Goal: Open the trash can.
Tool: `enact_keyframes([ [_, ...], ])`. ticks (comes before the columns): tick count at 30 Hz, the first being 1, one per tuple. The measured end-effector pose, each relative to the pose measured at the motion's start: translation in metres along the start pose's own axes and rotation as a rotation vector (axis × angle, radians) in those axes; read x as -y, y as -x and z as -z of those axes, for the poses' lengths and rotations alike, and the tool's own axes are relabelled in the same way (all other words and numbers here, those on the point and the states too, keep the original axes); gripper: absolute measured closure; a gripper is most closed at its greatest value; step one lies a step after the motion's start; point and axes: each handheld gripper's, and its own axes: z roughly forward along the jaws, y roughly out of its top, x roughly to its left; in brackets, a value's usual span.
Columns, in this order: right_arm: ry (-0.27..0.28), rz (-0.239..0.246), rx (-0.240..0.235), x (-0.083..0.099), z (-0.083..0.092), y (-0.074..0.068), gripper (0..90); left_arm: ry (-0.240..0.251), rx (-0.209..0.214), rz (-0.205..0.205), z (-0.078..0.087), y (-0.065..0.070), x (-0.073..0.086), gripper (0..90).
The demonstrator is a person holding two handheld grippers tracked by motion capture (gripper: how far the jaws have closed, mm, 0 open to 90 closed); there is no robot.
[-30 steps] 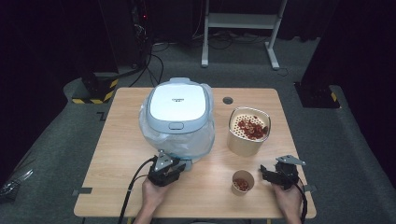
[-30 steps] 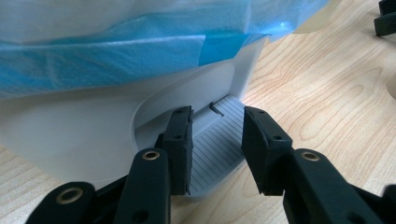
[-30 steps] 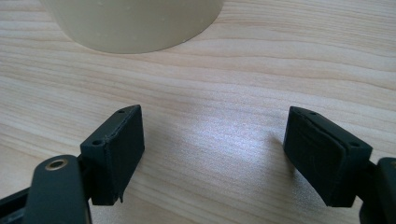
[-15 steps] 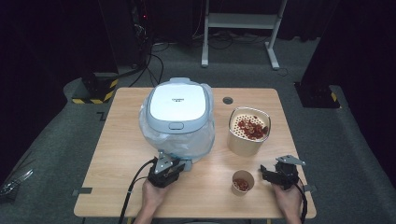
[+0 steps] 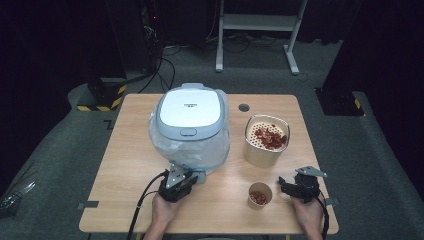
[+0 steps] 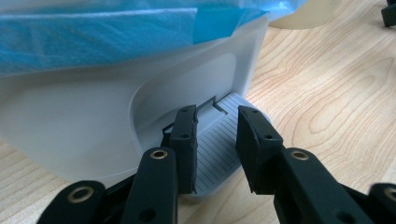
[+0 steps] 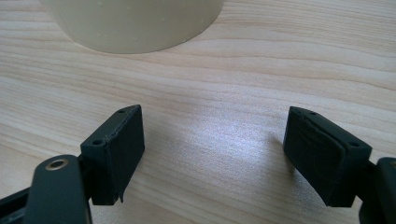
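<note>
A white and grey lidded appliance [image 5: 190, 125], wrapped in clear blue-tinted film, stands on the wooden table [image 5: 127, 165]. My left gripper [image 5: 185, 181] is at its front base. In the left gripper view its jaws [image 6: 217, 116] have just been closing, and they stand shut on the appliance's ribbed grey tab [image 6: 219, 149]. A small paper cup [image 5: 260, 195] holding red pieces sits at the front right. Just right of the cup, my right gripper [image 5: 285, 186] rests open and points at it, with bare wood between its jaws [image 7: 215, 114].
A cream container [image 5: 266, 140] with red pieces on a perforated insert stands behind the cup. A pale round base [image 7: 135, 23] lies ahead of the right jaws. A small round hole [image 5: 244, 107] marks the table's far side. Cables and a white stand are on the floor beyond.
</note>
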Motion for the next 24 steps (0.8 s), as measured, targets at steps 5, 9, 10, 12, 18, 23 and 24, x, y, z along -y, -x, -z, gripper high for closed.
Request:
enact_keyframes([
  [5, 0.002, 0.006, -0.004, -0.0001, -0.0001, 0.0001, 21.4, 0.0, -0.003, -0.003, -0.0007, 0.001, 0.0007, 68.6],
  [9, 0.002, 0.006, -0.005, -0.0001, -0.0001, 0.0, 21.4, -0.004, -0.01, -0.007, -0.0011, 0.0014, 0.0013, 68.7],
  [10, 0.002, 0.006, -0.006, -0.0001, -0.0002, 0.0, 21.4, -0.008, -0.011, -0.006, -0.0016, 0.0018, 0.0011, 68.7],
  [12, 0.002, 0.005, -0.005, -0.0001, -0.0001, 0.0, 21.4, -0.014, -0.013, -0.013, -0.0017, 0.0017, 0.001, 68.7],
  [18, 0.0, 0.008, -0.008, -0.0003, -0.0001, 0.0001, 21.5, -0.038, -0.029, -0.027, -0.0045, 0.0047, 0.0014, 68.7],
  [23, 0.0, 0.009, -0.008, -0.0003, -0.0001, 0.0001, 21.6, -0.061, -0.042, -0.045, -0.0063, 0.006, 0.0007, 68.6],
  [24, 0.0, 0.009, -0.008, -0.0003, -0.0001, 0.0, 21.7, -0.061, -0.039, -0.043, -0.0064, 0.0056, 0.0007, 68.6],
])
